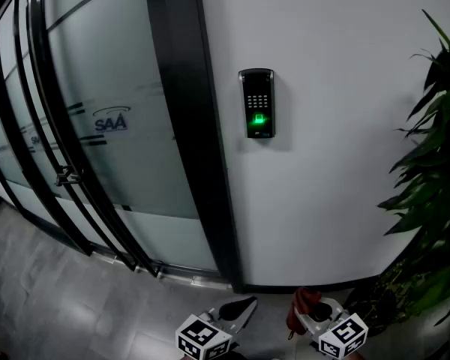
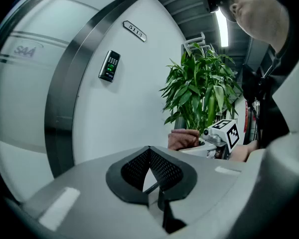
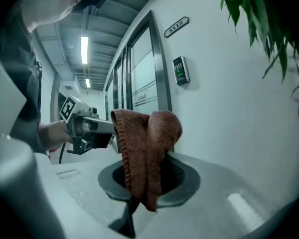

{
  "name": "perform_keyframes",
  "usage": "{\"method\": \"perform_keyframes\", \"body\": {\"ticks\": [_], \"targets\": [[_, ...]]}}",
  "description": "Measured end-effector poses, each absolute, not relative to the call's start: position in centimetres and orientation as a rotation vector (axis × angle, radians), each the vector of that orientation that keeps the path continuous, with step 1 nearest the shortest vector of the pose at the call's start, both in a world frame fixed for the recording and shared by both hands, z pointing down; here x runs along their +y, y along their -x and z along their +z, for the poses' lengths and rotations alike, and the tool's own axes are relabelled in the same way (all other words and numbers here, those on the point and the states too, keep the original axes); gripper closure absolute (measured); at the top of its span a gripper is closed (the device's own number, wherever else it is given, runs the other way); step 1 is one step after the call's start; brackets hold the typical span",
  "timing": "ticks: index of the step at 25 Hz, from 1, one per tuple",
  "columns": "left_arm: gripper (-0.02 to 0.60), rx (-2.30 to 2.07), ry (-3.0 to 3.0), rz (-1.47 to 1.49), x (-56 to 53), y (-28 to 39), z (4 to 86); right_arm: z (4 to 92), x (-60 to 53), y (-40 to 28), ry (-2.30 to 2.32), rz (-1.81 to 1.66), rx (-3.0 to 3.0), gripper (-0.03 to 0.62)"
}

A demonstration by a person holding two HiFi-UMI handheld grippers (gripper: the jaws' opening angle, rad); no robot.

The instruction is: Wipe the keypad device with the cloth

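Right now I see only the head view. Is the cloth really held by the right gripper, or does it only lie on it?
Observer: Held. In the right gripper view the reddish-brown cloth stands folded between the jaws of the right gripper, which are shut on it.
Operator: And the left gripper?
Observer: The left gripper is shut, with nothing between its jaws.
Operator: Anything above the keypad device?
Observer: A small number plate sits on the wall, up and to the right of the keypad device.
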State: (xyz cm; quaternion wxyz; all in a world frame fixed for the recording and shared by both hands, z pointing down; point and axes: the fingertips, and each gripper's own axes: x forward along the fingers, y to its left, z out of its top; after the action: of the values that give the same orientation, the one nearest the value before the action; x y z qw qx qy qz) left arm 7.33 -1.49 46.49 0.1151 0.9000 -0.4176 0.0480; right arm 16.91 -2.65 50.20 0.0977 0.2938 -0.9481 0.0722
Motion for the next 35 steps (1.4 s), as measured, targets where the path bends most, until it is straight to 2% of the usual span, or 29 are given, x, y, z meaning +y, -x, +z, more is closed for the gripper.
{"method": "perform_keyframes", "body": {"ticks": [6, 13, 18, 26, 35], "targets": [[0.565, -1.227, -2.638, 0.139, -3.5, -6.9, 45.9, 50.7, -5.0, -16.6, -0.863, 0.179, -2.776, 0.539], [0.565, -1.156, -2.755, 0.143, -9.4, -3.6, 43.9, 46.5, -11.0, -11.9, -0.912, -0.241, -2.627, 0.539], [0.565, -1.052, -2.813, 0.128, -14.1, 0.2, 43.7, 39.4, -17.7, -8.4, -1.062, -0.746, -2.306, 0.539], [0.565, -0.739, -2.919, 0.125, -18.5, 1.8, 43.3, 25.7, -23.9, -3.6, -1.241, -1.330, -1.716, 0.539], [0.565, -0.722, -2.911, 0.131, -19.3, 2.5, 45.2, 13.6, -29.5, -0.4, -1.269, -1.618, -1.387, 0.539]]}}
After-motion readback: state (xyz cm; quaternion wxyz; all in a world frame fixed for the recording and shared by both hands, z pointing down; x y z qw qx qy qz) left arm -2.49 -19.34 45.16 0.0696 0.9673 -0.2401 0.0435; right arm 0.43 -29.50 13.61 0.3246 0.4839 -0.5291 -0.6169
